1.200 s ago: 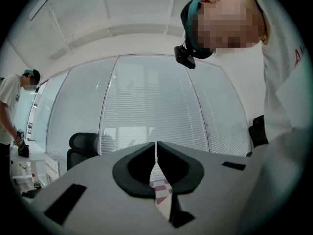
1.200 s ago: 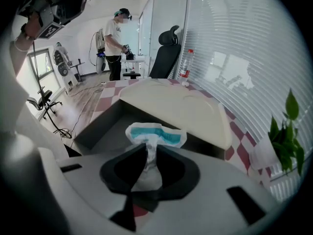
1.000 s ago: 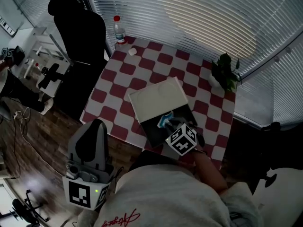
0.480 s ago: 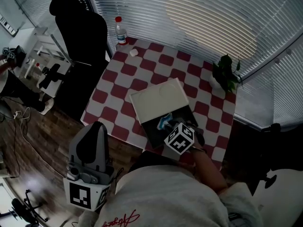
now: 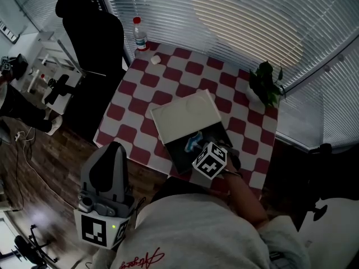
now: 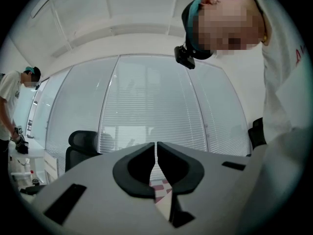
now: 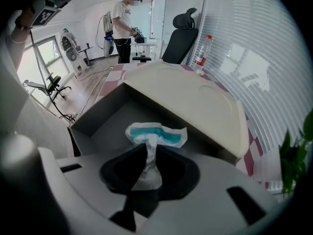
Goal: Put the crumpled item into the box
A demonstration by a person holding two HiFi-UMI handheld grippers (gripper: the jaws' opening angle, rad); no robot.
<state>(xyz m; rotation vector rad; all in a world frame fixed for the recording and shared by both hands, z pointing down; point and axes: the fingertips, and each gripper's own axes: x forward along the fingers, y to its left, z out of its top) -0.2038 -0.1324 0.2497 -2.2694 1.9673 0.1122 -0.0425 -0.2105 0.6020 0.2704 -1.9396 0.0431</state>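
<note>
The crumpled item (image 7: 155, 136), white paper with teal print, is pinched between the jaws of my right gripper (image 7: 148, 156). It hangs over the dark inside of the open box (image 7: 98, 117), whose cream lid (image 7: 190, 99) is tipped back behind it. In the head view the right gripper (image 5: 199, 148) reaches over the box (image 5: 180, 157) at the near edge of the checkered table (image 5: 140, 88), with the crumpled item (image 5: 194, 143) at its tip. My left gripper (image 5: 114, 150) is held low, off the table to the left. In the left gripper view its jaws (image 6: 156, 153) are shut with nothing between them.
A water bottle (image 5: 139, 34) and a small white object (image 5: 156, 60) stand at the table's far left corner, a potted plant (image 5: 265, 86) at the far right. A black chair (image 5: 90, 27) stands beside the table. A person (image 7: 128, 23) stands across the room.
My right gripper has edged slightly farther over the box with the crumpled item still in it. The left gripper has stayed where it was.
</note>
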